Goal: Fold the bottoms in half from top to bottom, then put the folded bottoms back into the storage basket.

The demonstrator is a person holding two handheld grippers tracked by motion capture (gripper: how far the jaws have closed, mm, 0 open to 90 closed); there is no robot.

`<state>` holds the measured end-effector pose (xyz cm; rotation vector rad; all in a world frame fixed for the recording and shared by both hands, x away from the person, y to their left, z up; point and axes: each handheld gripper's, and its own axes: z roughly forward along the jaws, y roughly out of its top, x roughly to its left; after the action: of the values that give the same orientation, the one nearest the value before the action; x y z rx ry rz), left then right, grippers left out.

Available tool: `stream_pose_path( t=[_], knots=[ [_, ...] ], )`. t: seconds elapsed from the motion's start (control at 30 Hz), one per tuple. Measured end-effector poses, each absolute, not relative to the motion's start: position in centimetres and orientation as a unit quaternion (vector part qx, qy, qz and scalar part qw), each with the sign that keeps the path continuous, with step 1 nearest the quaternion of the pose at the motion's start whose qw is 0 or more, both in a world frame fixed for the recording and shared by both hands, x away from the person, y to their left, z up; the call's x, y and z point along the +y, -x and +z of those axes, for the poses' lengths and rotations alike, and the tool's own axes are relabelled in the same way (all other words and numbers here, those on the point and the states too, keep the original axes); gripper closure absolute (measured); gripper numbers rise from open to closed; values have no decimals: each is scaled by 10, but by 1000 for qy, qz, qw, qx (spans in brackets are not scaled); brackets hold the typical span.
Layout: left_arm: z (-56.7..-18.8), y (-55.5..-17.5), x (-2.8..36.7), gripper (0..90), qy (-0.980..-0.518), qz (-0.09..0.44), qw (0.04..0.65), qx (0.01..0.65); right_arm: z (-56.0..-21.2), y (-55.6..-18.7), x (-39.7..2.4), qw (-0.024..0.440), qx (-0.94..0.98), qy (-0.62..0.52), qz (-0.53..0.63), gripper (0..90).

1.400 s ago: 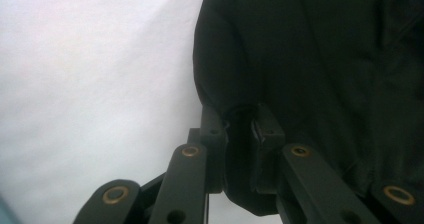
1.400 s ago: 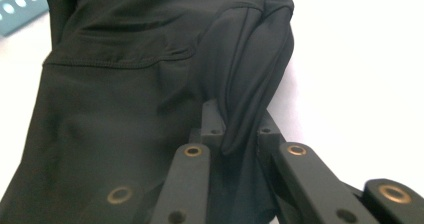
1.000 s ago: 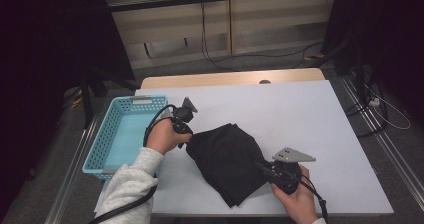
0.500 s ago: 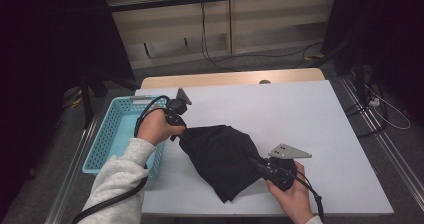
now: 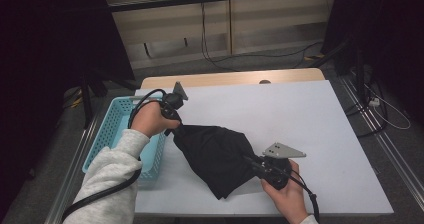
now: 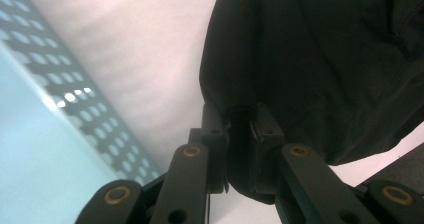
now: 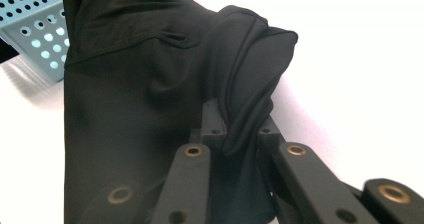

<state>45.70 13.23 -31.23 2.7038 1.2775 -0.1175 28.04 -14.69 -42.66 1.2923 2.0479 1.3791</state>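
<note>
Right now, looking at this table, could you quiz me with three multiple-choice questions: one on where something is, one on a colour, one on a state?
1. Where is the basket?
A. at the table's left edge
B. at the table's right edge
C. on top of the cloth

2. What colour is the cloth?
A. white
B. black
C. red

3. What are the two grippers doing?
A. both hang open above the table
B. one lies in the basket
C. each is shut on the cloth

Answers:
1. A: the high view shows the basket by the left gripper, at the left edge of the table.
2. B: the cloth is black in every view.
3. C: the left gripper and the right gripper each pinch a fold of cloth between their jaws, as each gripper view shows.
</note>
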Motion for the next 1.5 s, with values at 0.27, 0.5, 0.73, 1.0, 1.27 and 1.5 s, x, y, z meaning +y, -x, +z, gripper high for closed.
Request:
stream_pose_path(
  t=[0.27,0.5,0.73,1.0,1.27,1.5],
  knots=[
    [-299,-461,136,805,-902,-40,68,424,-422,-283,-139,183,724,-444,496,817],
    [-281,-460,137,805,-904,-29,67,422,-418,-287,-136,181,718,-442,506,817],
    [-268,-464,142,805,-903,-22,59,425,-413,-293,-128,177,712,-442,517,817],
    [-257,-468,149,805,-901,-14,52,430,-408,-296,-119,173,710,-434,526,817],
    [-239,-468,154,806,-901,0,59,429,-400,-298,-113,172,706,-428,537,817],
    [-228,-470,159,806,-900,6,60,432,-394,-301,-107,167,704,-422,546,817]
  ],
)
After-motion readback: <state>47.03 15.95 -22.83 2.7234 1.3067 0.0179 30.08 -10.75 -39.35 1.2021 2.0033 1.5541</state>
